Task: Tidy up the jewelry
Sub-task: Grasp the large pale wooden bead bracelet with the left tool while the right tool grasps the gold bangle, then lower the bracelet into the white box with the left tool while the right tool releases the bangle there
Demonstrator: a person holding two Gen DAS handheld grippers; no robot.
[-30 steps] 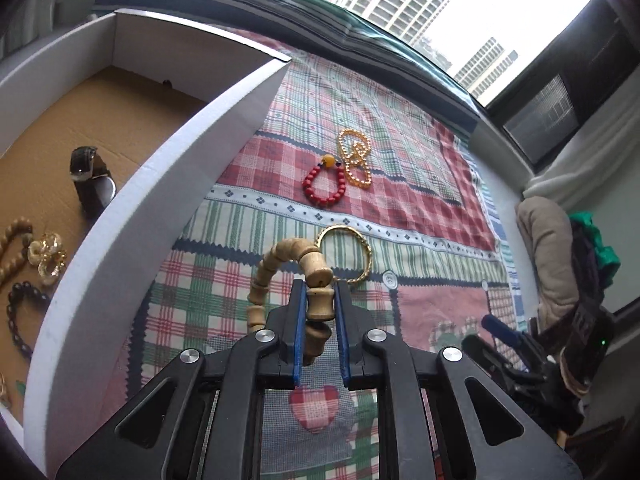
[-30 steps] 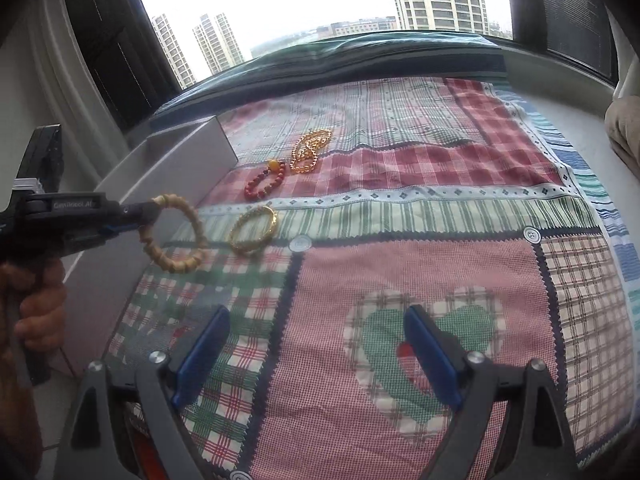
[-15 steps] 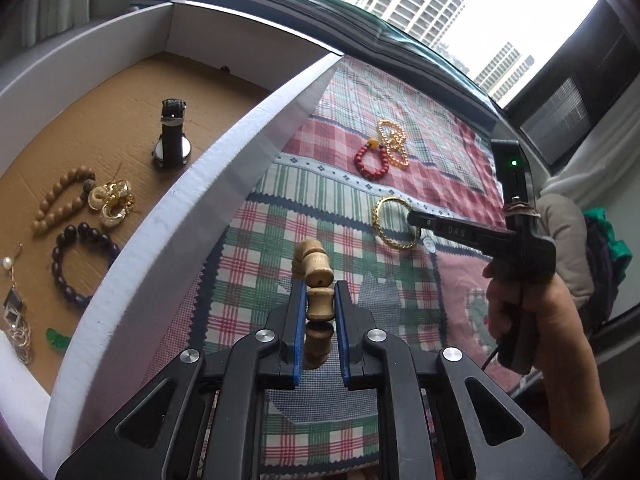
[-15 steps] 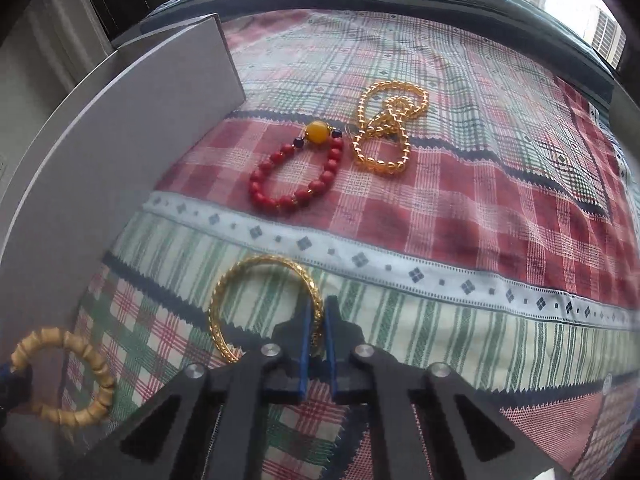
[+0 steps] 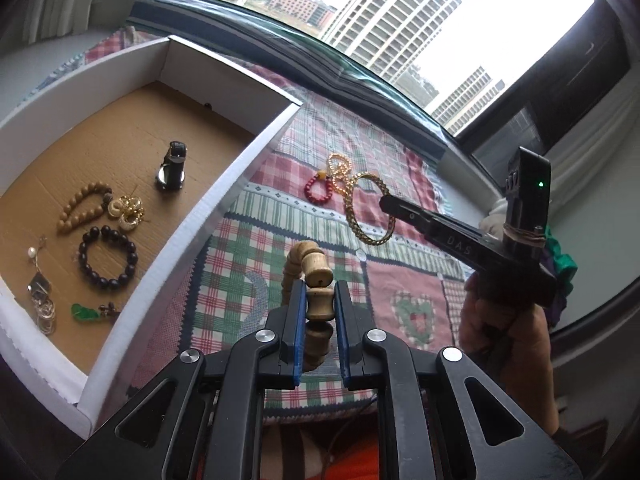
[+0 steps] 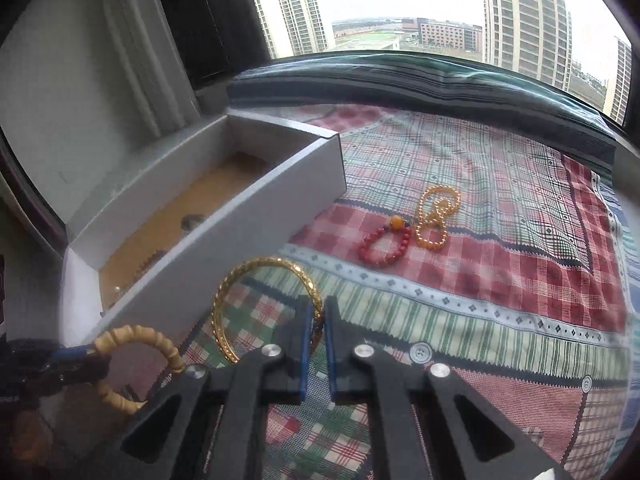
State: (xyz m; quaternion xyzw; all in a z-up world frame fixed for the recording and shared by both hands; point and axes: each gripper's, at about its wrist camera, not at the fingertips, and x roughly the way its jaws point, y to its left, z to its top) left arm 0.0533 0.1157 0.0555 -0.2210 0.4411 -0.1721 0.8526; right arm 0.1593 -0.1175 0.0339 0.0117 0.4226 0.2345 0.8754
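While both my tools hang above the plaid quilt [image 6: 500,208], my left gripper [image 5: 319,308] has its fingers clamped on a wooden bead bracelet [image 5: 316,276] | my right gripper [image 6: 316,332] pinches a gold bangle [image 6: 256,276], lifted | white box [image 5: 224,200] at ten o'clock | red bracelet [image 6: 384,246] and gold beads [image 6: 434,216] at one o'clock on the quilt

Plaid cloth, gold and red jewelry

Red-green checked cloth [image 6: 500,240]; gold bangle [image 6: 267,308]; red bead bracelet [image 6: 385,246]; white box [image 5: 224,196], brown inside.
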